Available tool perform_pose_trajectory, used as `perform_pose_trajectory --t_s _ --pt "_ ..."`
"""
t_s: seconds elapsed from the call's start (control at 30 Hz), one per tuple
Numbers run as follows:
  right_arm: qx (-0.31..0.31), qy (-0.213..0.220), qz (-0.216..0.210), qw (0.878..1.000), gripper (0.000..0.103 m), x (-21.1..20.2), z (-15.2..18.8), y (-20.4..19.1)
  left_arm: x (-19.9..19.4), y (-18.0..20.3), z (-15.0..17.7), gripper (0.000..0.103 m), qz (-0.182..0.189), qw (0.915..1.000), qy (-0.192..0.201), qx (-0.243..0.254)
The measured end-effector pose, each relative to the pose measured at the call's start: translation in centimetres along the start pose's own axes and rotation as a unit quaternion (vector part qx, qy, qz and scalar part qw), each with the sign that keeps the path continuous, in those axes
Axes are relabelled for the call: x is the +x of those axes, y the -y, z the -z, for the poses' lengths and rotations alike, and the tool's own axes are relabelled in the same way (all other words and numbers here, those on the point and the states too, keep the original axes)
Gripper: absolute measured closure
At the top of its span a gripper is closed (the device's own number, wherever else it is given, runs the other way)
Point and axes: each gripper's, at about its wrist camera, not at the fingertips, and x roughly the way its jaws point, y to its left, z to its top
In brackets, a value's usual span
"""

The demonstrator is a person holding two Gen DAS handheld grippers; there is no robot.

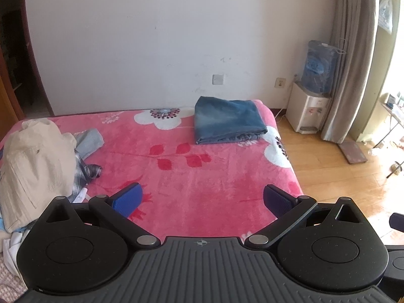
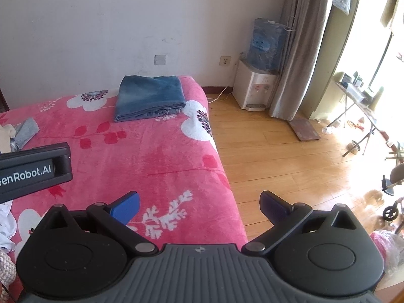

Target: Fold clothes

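Note:
A folded blue denim garment [image 1: 228, 120] lies at the far right corner of the bed [image 1: 176, 176], which has a pink floral blanket. It also shows in the right wrist view [image 2: 150, 97]. A pile of unfolded clothes [image 1: 38, 156], beige on top with plaid and light blue pieces, sits at the bed's left side. My left gripper [image 1: 202, 199] is open and empty above the bed's near part. My right gripper [image 2: 199, 205] is open and empty over the bed's right edge [image 2: 222, 166]. The left gripper's body [image 2: 32, 169] shows at the left of the right wrist view.
A water dispenser [image 1: 309, 108] with a covered bottle stands by the wall right of the bed. A grey curtain [image 1: 353, 58] hangs beside it. Wooden floor [image 2: 290, 166] runs along the bed's right side. A folding table [image 2: 358, 98] and a wheelchair [image 2: 394, 194] stand by the window.

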Motion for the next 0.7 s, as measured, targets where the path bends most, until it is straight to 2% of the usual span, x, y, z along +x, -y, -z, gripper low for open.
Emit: perform_pose_trajectory --t_s 0.7 --pt "0.009 -0.006 0.003 1.000 0.000 0.7 0.3 1.4 0.5 1.8 -0.1 0.000 -0.002 1.0000 -0.002 0.006"
